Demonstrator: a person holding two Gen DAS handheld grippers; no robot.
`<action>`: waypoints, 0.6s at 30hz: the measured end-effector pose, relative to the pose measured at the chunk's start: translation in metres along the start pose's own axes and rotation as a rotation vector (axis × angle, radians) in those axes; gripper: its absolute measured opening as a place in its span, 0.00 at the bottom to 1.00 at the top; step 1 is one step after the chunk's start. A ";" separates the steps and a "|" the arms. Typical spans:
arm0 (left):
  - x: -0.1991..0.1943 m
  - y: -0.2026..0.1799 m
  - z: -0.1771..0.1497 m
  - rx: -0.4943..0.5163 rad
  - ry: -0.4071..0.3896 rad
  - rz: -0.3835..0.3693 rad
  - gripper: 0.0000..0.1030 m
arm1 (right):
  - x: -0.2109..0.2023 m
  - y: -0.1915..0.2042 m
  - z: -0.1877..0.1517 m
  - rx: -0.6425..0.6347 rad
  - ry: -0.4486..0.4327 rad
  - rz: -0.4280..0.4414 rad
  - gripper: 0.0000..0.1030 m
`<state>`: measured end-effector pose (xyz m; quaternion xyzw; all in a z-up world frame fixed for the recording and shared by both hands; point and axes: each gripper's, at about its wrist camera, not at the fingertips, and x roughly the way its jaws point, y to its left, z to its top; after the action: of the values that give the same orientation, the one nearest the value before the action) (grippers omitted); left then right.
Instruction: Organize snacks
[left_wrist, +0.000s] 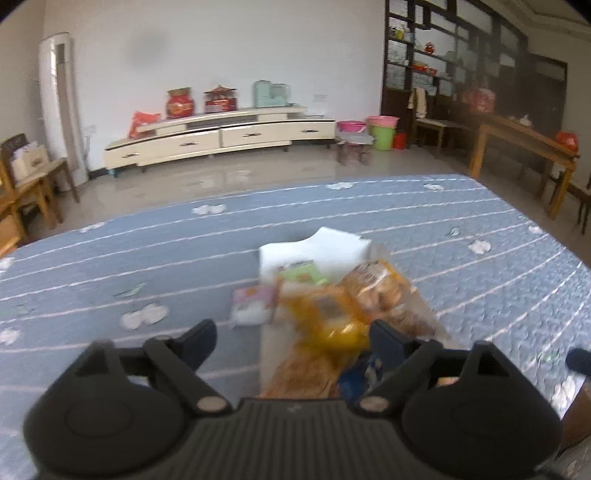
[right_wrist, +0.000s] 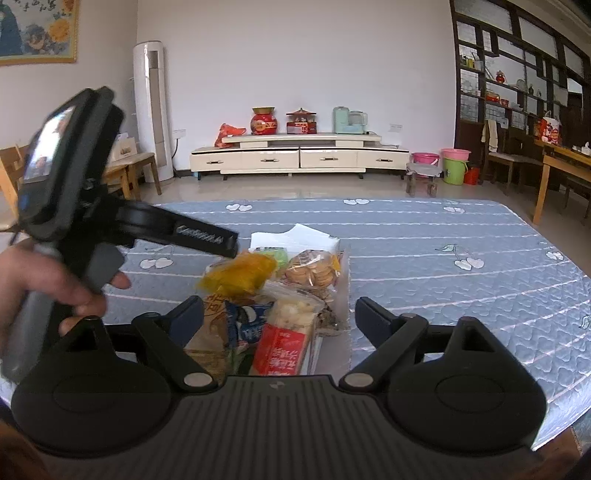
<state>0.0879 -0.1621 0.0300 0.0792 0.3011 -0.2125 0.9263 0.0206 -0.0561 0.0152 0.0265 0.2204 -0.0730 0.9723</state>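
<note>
A pile of snack packs lies on the blue quilted table (right_wrist: 443, 258). It includes a yellow packet (right_wrist: 238, 275), a clear bag of round biscuits (right_wrist: 312, 273), a blue cookie pack (right_wrist: 247, 325), a red-and-white pack (right_wrist: 282, 347) and a white box (right_wrist: 295, 238) behind. In the left wrist view the yellow packet (left_wrist: 332, 314) and biscuits (left_wrist: 380, 284) are blurred, between the open jaws of my left gripper (left_wrist: 291, 339). From the right wrist view the left gripper (right_wrist: 221, 243) hovers just above the yellow packet. My right gripper (right_wrist: 279, 314) is open and empty over the near packs.
A cream TV cabinet (right_wrist: 299, 155) with red jars stands at the far wall, a white air conditioner (right_wrist: 153, 110) to its left. Wooden chairs (right_wrist: 125, 173) stand left; buckets (right_wrist: 454, 166) and a wooden table (right_wrist: 561, 170) right.
</note>
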 end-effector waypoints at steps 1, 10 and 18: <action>-0.011 0.001 -0.004 0.003 -0.002 0.022 0.94 | 0.001 0.002 -0.001 -0.012 0.000 -0.006 1.00; -0.079 0.007 -0.044 -0.053 0.009 0.136 0.99 | -0.014 0.001 -0.013 0.010 0.077 -0.016 1.00; -0.093 0.000 -0.070 -0.056 0.041 0.146 0.99 | -0.023 0.006 -0.021 0.006 0.129 -0.047 1.00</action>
<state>-0.0163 -0.1105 0.0284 0.0795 0.3190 -0.1341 0.9348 -0.0077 -0.0453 0.0063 0.0288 0.2829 -0.0948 0.9540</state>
